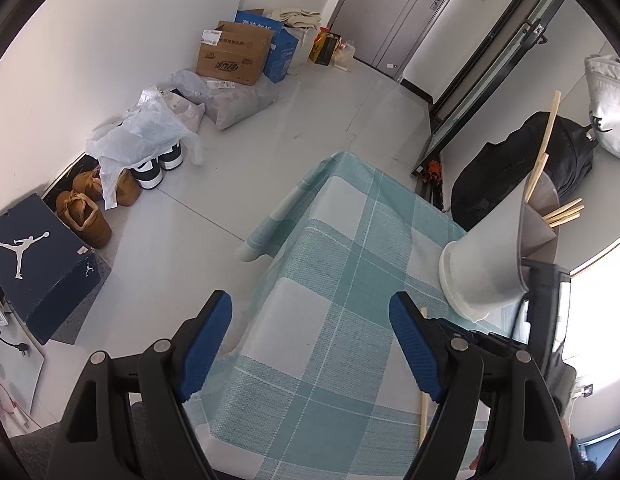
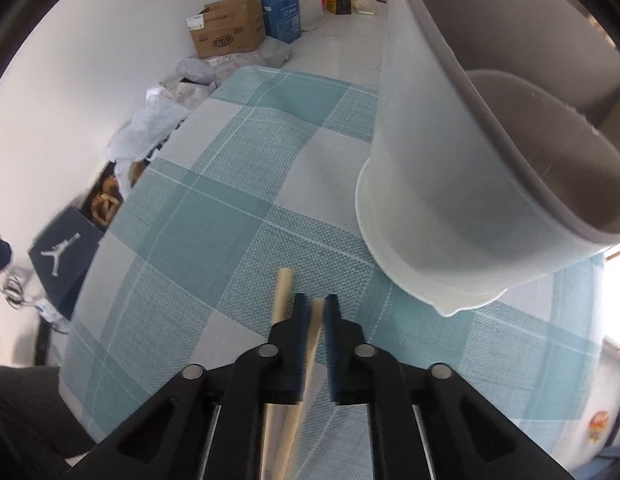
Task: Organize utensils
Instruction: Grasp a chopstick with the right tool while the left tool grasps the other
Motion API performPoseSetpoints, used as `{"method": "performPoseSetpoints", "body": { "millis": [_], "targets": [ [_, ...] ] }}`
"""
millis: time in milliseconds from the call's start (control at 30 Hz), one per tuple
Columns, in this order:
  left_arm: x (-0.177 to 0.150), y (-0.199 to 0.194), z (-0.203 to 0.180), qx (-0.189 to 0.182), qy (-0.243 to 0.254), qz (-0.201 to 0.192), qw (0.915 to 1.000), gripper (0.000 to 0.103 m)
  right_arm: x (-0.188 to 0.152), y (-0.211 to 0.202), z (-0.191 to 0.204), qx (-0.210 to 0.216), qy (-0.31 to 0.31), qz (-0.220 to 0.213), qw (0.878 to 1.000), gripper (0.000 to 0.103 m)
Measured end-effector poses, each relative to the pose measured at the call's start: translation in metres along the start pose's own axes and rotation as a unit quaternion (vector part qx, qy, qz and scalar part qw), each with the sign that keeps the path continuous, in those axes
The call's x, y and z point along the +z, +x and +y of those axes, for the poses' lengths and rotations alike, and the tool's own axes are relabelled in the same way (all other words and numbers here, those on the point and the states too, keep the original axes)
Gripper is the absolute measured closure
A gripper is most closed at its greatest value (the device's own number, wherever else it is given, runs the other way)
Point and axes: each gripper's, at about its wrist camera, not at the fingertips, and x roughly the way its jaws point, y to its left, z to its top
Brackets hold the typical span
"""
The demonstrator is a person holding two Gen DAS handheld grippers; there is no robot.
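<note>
A grey utensil holder stands on the teal checked tablecloth, with several wooden chopsticks sticking out of it. My right gripper is shut on one wooden chopstick just in front of the holder. A second chopstick lies on the cloth beside its left finger. My left gripper is open and empty above the table's left edge. A chopstick and the right gripper show behind its right finger.
On the floor to the left are a dark Jordan shoe box, brown shoes, plastic bags and cardboard boxes. A black bag sits behind the holder. A door is at the far end.
</note>
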Motion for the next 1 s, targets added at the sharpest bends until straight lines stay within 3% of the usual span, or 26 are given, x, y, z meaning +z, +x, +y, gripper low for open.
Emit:
{"method": "performPoseSetpoints", "body": {
  "millis": [200,333,500,667,833,1000],
  "targets": [
    [-0.004,0.01,-0.009,0.009,0.014,0.018,0.9997,0.026,-0.003,-0.027,-0.006,0.048,0.019,-0.053,0.997,0.098],
    [-0.01,0.017,-0.025,0.007,0.04,0.033,0.9987,0.026,-0.01,-0.056,-0.026,0.101,0.069,-0.108,0.987,0.098],
    [-0.019,0.032,-0.053,0.008,0.077,0.063,0.995,0.026,-0.03,-0.079,-0.072,0.159,0.156,-0.151,0.963,0.098],
    [-0.029,0.047,-0.079,0.014,0.12,0.091,0.9884,0.026,-0.056,-0.082,-0.128,0.217,0.255,-0.163,0.928,0.098],
    [-0.03,0.059,-0.094,0.026,0.145,0.104,0.9836,0.026,-0.08,-0.084,-0.166,0.248,0.302,-0.173,0.904,0.098],
    [-0.03,0.07,-0.111,0.042,0.171,0.111,0.9781,0.026,-0.097,-0.092,-0.191,0.274,0.322,-0.183,0.888,0.098]
  ]
}}
